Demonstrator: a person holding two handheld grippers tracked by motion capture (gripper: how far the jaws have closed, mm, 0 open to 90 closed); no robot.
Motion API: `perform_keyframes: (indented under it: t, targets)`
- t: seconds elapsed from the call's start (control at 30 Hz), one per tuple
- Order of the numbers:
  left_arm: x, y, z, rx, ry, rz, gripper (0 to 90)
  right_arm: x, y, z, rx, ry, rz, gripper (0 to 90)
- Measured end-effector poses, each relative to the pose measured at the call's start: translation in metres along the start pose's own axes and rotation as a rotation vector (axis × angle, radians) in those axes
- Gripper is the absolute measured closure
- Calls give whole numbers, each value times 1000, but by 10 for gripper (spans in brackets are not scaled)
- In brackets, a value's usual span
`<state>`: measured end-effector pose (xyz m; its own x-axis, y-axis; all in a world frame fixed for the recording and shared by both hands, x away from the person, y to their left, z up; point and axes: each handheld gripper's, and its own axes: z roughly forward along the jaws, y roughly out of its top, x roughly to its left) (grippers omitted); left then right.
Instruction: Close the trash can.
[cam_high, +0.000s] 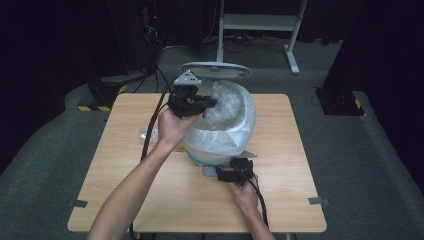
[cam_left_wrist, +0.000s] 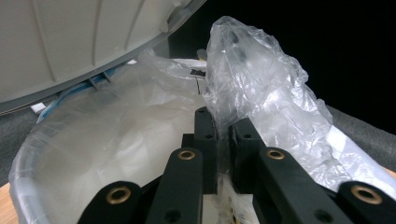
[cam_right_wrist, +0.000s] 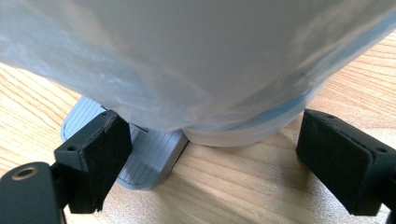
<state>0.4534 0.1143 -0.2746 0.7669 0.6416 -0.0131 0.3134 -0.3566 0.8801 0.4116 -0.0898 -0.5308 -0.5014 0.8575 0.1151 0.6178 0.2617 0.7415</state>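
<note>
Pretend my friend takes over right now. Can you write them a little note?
Left gripper: shut on the clear bin liner, pinching a bunched-up fold above the rim.
Right gripper: open, one jaw resting on the grey foot pedal, beside the base of the pedal bin on the table.
Done: lid is up, liner sits inside and drapes over the rim.
Left: probably pulling the pinched fold over the rim and smoothing it.

Overhead light brightens the table against dark surroundings; the close gripper views are soft, with faint glare.
</note>
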Motion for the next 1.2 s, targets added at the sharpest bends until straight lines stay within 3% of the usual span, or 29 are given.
perform_keyframes:
  t: [0.17,0.4,0.7,0.8,0.93,1.1,1.2]
  targets:
    - [0,-1,4,11,14,9,814,0,0,0,0,0,0,101]
    - [-1,-3,2,-19,45,3,526,0,0,0,0,0,0,101]
    - [3,-6,2,-43,72,-27,372,0,0,0,0,0,0,101]
    - [0,-5,-1,-60,119,-25,275,0,0,0,0,0,0,101]
    - [1,-4,-4,-71,135,-26,238,0,0,0,0,0,1,101]
    - [4,-6,-2,-35,158,-36,220,0,0,0,0,0,1,101]
    - [5,-6,0,0,202,-36,227,0,0,0,0,0,0,101]
